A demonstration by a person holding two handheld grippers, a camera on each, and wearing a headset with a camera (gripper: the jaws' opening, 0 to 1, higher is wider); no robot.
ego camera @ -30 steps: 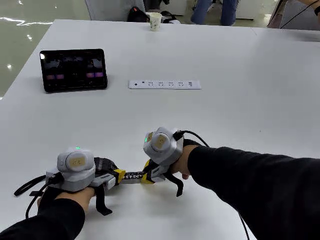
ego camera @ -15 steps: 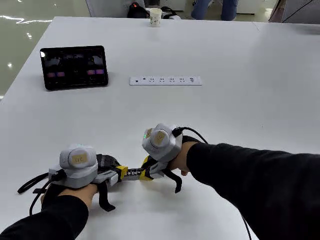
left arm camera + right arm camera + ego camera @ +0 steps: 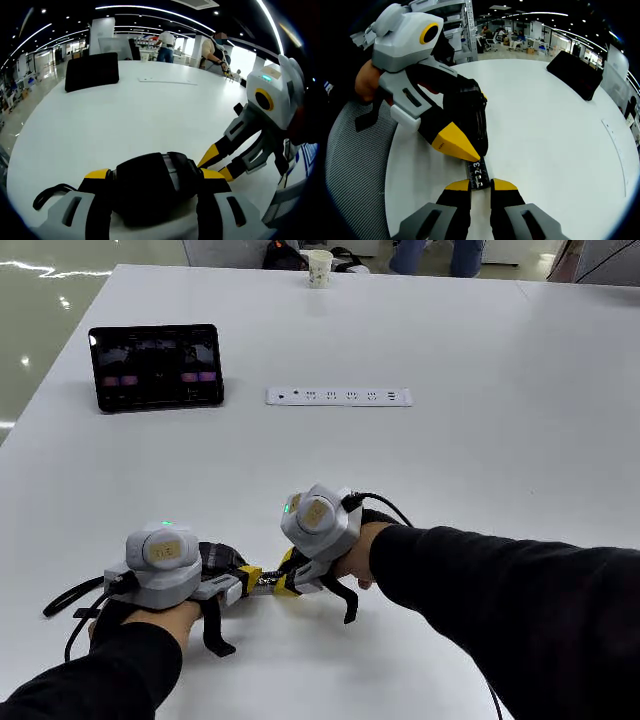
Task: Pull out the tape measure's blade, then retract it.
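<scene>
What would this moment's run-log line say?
left gripper: shut on tape measure | right gripper: shut on blade | blade: short stretch out

Left, tablet (image 3: 156, 367); right, power strip (image 3: 339, 396); behind, probably cup (image 3: 319, 268).

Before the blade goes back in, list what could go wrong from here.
The right claw pinches just the end of the blade; a slip would likely let it snap into the tape measure case. The left claw holding the case sits very close to the right one, so the two may collide.
</scene>
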